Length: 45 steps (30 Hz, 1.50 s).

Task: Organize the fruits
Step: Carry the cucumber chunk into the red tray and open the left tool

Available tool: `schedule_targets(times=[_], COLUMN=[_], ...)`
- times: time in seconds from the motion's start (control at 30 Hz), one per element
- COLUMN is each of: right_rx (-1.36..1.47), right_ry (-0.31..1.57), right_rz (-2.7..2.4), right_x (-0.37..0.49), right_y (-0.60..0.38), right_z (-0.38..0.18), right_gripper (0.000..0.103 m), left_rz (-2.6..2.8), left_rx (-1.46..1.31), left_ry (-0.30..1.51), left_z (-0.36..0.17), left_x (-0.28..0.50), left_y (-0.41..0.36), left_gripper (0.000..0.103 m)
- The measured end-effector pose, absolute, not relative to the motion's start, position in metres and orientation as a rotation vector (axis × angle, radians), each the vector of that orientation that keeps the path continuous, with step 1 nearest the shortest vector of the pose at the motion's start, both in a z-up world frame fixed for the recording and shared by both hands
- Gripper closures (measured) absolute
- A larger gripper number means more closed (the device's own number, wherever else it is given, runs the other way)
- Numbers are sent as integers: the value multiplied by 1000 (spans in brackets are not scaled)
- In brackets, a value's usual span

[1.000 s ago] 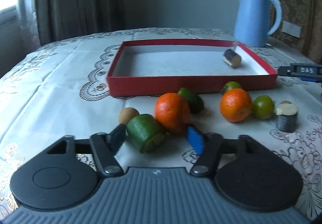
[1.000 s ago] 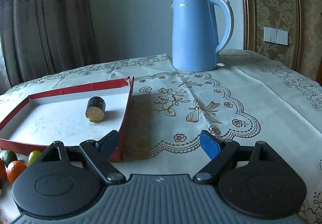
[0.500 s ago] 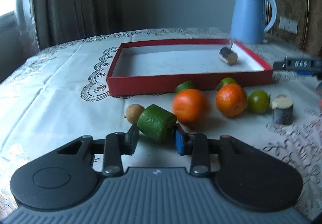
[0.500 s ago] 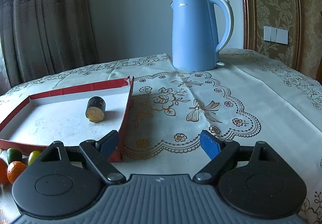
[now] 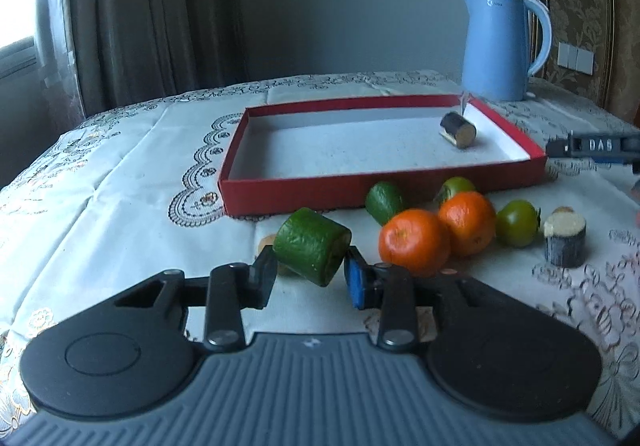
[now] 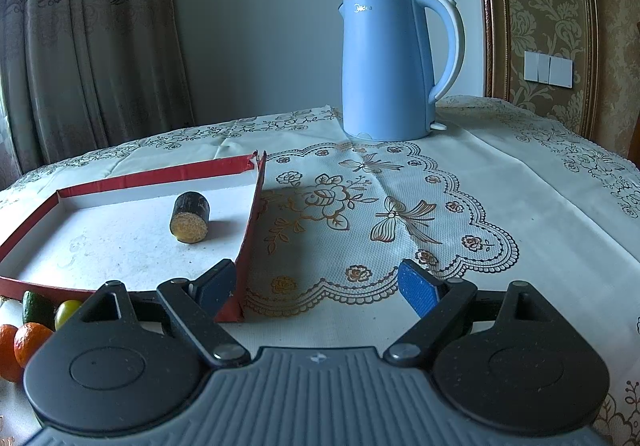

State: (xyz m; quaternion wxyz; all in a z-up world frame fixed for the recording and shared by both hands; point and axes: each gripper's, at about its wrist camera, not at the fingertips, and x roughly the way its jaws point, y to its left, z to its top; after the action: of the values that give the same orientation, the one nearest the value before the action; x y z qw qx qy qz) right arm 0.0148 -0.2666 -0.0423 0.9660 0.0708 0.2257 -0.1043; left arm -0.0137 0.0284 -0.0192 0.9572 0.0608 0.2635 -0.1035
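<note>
Got my left gripper [image 5: 310, 273] clamped on the green cucumber chunk [image 5: 311, 246], just off the tablecloth in front of the red tray [image 5: 382, 187]. Grip looks end-on and shallow, so I'd lift slow, clear the near wall, then set it down beside the dark chunk [image 5: 458, 129]. Right gripper [image 6: 316, 288] hangs wide open, empty.

Green cylinder fruit [image 5: 311, 246] tilted, off the cloth; oranges [image 5: 414, 242] beside it — dark piece [image 5: 458, 129] in tray [image 5: 380, 189].

Both wrist cameras look forward and slightly down, close above the table: left faces the red tray [image 5: 384, 187], right its right edge; 2 views share tray and kettle [image 6: 386, 65].
</note>
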Motion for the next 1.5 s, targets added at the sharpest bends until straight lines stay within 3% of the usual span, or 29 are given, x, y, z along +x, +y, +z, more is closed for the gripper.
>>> schedule_targets(times=[0.67, 1.03, 1.5], right_rx=[143, 170, 164], right_ry=[458, 467, 465], right_rz=[-227, -232, -236], right_x=[15, 17, 17], right_y=[-269, -272, -271], right_z=[-43, -45, -45], right_gripper=[8, 4, 3], left_rz=[-191, -118, -82], left_rx=[30, 38, 44], left_ry=[495, 630, 667], left_z=[29, -4, -19], left_x=[86, 163, 180], left_y=[15, 8, 9], left_gripper=[70, 70, 70])
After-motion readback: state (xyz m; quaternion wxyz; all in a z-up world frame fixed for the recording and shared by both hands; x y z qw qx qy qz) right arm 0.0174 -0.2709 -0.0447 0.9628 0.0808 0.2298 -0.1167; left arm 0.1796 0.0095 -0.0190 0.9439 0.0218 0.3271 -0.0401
